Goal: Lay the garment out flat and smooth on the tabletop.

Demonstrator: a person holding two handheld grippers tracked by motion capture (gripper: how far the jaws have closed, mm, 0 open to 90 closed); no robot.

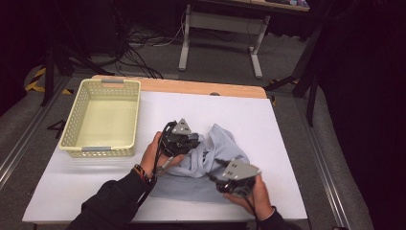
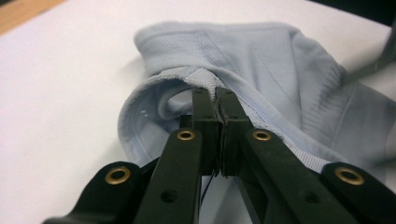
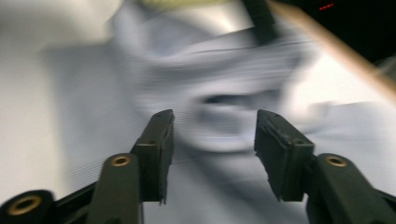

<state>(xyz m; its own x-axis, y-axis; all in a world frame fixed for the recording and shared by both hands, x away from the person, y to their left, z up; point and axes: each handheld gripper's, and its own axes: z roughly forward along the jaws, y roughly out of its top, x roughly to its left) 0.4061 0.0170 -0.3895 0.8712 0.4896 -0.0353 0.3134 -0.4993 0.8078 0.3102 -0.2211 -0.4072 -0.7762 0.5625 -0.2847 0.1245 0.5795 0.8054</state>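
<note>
- The left gripper [image 2: 216,100] is clamping down on the ribbed hem of the light blue garment [image 2: 261,70], and in the left gripper view its two black jaws are pressing together with the fabric edge pinched between the tips.
- The cloth is bunching up into a rounded fold just ahead of those jaws, and the rest is trailing off toward the right of that view.
- From the high view, the garment [image 1: 201,167] is lying crumpled on the white table [image 1: 86,177], a little below its middle, with the two hands at either side of it.
- The left gripper [image 1: 184,140] is sitting at the garment's upper left edge, held by the left hand [image 1: 155,153].
- The right gripper [image 1: 230,182] is hanging at the garment's lower right, with the right hand [image 1: 256,194] under it.
- In the right gripper view, the right gripper [image 3: 214,135] is standing with its jaws apart and nothing between them; the blue cloth beyond is blurring out.
- The pale yellow basket [image 1: 76,115] is sitting at the table's far left corner, well apart from the garment.
</note>
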